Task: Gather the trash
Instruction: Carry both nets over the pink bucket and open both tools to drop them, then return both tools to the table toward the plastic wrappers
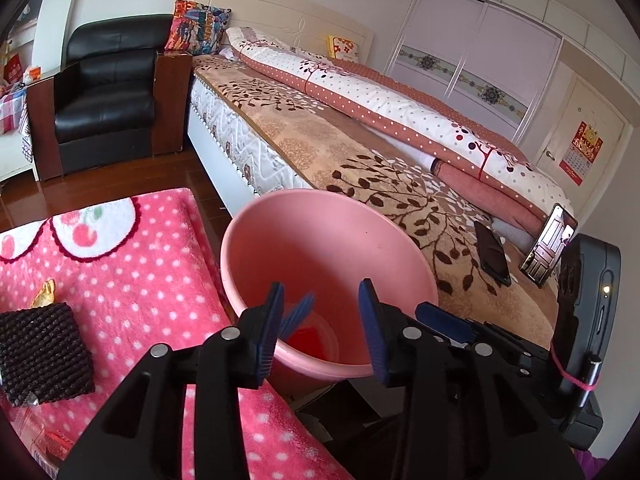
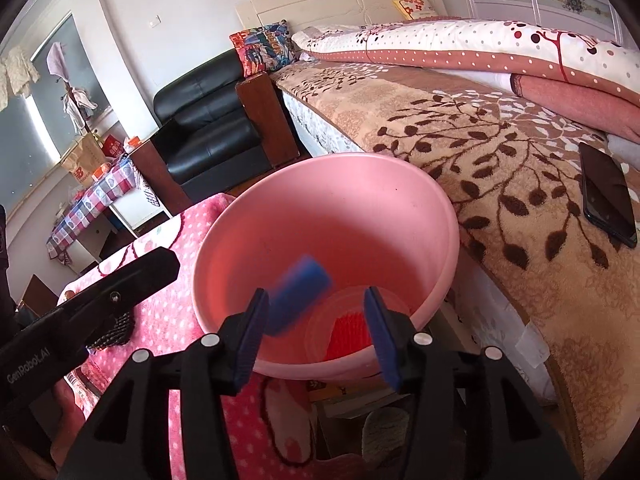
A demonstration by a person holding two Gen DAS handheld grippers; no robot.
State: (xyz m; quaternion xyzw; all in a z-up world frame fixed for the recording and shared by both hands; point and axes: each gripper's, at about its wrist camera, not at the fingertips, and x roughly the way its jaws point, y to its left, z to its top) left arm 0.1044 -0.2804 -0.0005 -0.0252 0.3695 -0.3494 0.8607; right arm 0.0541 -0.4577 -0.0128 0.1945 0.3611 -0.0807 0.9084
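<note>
the blue wrapper (image 2: 298, 294) is looking light, thin and flimsy, likely slippery, so pinching a flat edge would be suiting it best. blurred, it is hanging loose inside the pink bin (image 2: 440, 216), above a red scrap (image 2: 348, 338) lying at the bottom. the right tool (image 2: 316, 332) is standing partly open over the near rim, gripping nothing; the left tool (image 1: 320, 330) is gaping wide, also empty. to the left, a gold scrap (image 1: 45, 292) is waiting on the pink dotted blanket (image 1: 160, 264).
</note>
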